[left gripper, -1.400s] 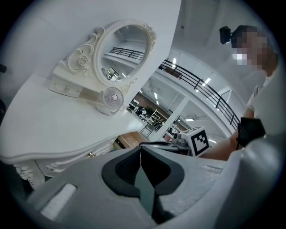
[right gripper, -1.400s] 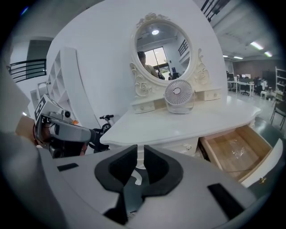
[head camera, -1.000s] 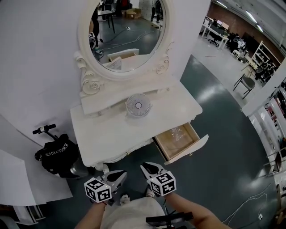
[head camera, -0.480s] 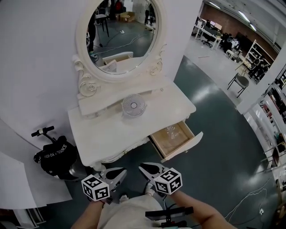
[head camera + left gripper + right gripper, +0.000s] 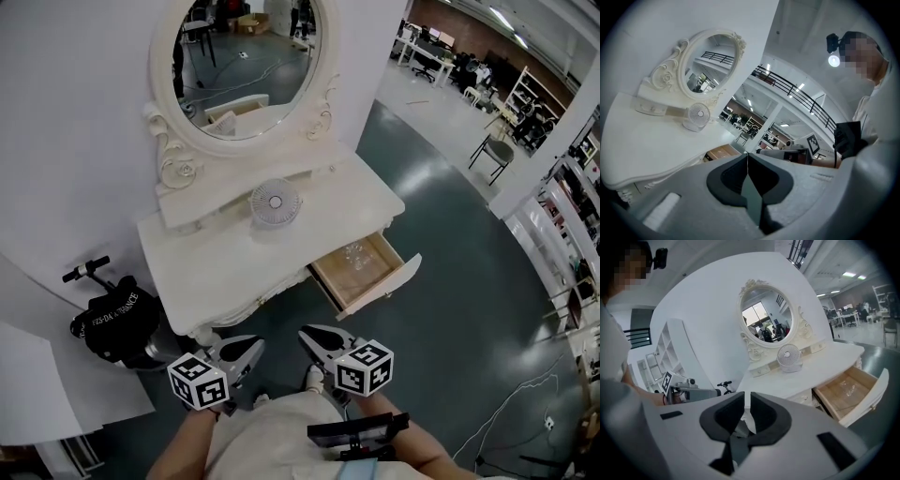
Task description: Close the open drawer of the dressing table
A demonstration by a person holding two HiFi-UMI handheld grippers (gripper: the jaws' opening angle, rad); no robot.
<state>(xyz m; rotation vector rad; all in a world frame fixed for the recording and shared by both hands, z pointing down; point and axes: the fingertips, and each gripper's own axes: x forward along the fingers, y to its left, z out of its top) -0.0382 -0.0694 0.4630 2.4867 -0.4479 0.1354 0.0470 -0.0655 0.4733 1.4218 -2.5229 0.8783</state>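
Observation:
The white dressing table (image 5: 220, 272) stands against the wall, with an oval mirror (image 5: 246, 66). Its right drawer (image 5: 361, 270) is pulled out, showing a wooden inside with a clear object (image 5: 354, 253). The drawer also shows in the right gripper view (image 5: 848, 392) and the left gripper view (image 5: 723, 152). My left gripper (image 5: 255, 347) is shut and empty, held short of the table's front edge (image 5: 747, 154). My right gripper (image 5: 305, 334) is beside it, below and left of the drawer. Its jaws are closing to a narrow gap with nothing between them (image 5: 746, 398).
A small white fan (image 5: 275, 202) stands on the tabletop under the mirror. A black bag with a scooter handle (image 5: 117, 323) lies on the floor left of the table, by a white board (image 5: 56, 394). A chair (image 5: 492, 155) and shelves are far right.
Both grippers have risen a little in front of the body, and the view has shifted so the table sits slightly higher and further left. The drawer stands open as before.

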